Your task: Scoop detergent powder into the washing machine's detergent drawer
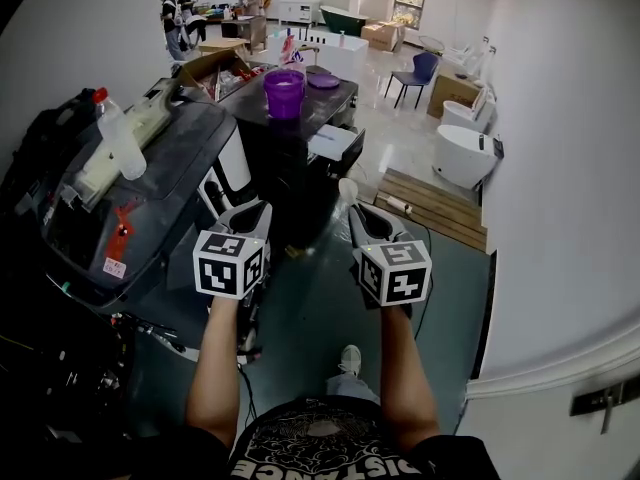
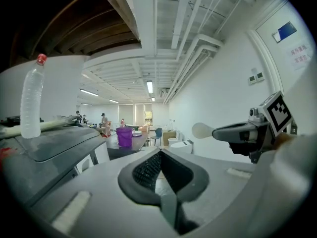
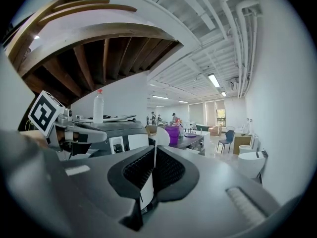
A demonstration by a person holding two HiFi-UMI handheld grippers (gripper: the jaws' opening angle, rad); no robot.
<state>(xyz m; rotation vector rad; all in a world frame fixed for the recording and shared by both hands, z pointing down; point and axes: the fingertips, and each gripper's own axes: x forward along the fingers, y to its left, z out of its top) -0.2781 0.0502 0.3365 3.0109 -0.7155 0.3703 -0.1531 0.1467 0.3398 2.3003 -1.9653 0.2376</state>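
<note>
Right now the person is holding both claws out side by side, near each other, over the floor in front of the washing machine (image 1: 140, 208), which is sitting to their left. The right claw (image 1: 358, 213) is grasping a white spoon (image 1: 347, 189). In the right gripper view the right claw (image 3: 154, 151) is pinching the spoon's flat handle (image 3: 147, 182), and the bowl is sticking up past the tips. The left gripper view is showing the same spoon (image 2: 201, 130) jutting from the front of the other tool.

The left claw (image 1: 255, 213) is clenched on nothing. In its own view the left claw (image 2: 158, 155) is showing its pads meeting at the tips.

A purple tub (image 1: 284, 93) is standing toward the near edge of a dark surface (image 1: 335, 103) beyond the claws, well apart from both. It is also showing in the left gripper view (image 2: 124, 137) and the right gripper view (image 3: 172, 134).

A plastic bottle (image 1: 120, 138) with a red cap is standing upright on the machine's top (image 2: 30, 103). The detergent drawer is not showing clearly in any view.
</note>
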